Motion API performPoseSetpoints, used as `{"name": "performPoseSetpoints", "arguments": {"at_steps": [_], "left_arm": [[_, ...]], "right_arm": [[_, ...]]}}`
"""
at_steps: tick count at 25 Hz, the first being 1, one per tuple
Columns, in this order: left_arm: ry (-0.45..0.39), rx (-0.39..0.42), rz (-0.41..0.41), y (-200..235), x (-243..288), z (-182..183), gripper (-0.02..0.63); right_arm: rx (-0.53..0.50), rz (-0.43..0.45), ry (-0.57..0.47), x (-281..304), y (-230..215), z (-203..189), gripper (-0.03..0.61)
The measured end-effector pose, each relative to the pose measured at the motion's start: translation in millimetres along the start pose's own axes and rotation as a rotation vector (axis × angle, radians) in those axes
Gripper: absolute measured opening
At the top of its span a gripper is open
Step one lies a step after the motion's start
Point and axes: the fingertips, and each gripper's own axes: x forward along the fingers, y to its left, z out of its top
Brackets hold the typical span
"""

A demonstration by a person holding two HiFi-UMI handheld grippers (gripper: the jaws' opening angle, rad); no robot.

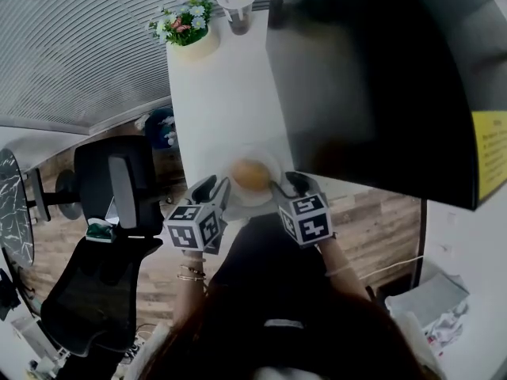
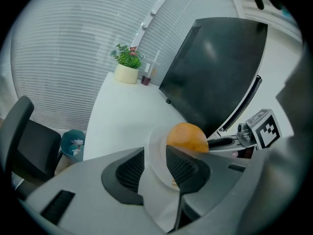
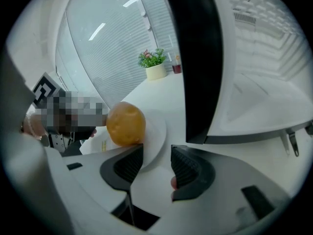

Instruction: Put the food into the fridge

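One white plate [image 1: 252,201] carrying orange bun [image 1: 250,174], at 6 o'clock edge of tabletop [image 1: 222,93], left gripper [image 1: 212,188] at plate's 9 o'clock, jaws wide astride rim, right gripper [image 1: 288,185] at 3 o'clock, jaws apart, black fridge door [image 1: 356,77] at 1 o'clock

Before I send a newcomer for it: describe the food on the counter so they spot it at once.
Find the long white counter beside the dark fridge door. At its near end a white plate bears a round orange food item. Nothing else there is orange; the flower pot and cup stand at the far end.
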Motion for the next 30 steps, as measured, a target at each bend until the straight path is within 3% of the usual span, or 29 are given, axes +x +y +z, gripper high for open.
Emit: {"name": "performPoseSetpoints", "arguments": {"at_steps": [16,21,30], "left_arm": [[0.059,-0.016,-0.026,-5.5,16.8,-2.9,0.138],[0.073,-0.019,-0.017,-2.1,20.1,-3.4,0.098],[0.075,-0.087,-0.030,-3.5,19.3,-5.8,0.097]], "right_arm": [[0.023,0.074,0.072,3.1,2.4,2.4,0.132],[0.050,0.094,0.084,6.3,1.5,2.2,0.121],[0.214,0.105,0.038,6.8,-3.4,5.1,0.082]]}}
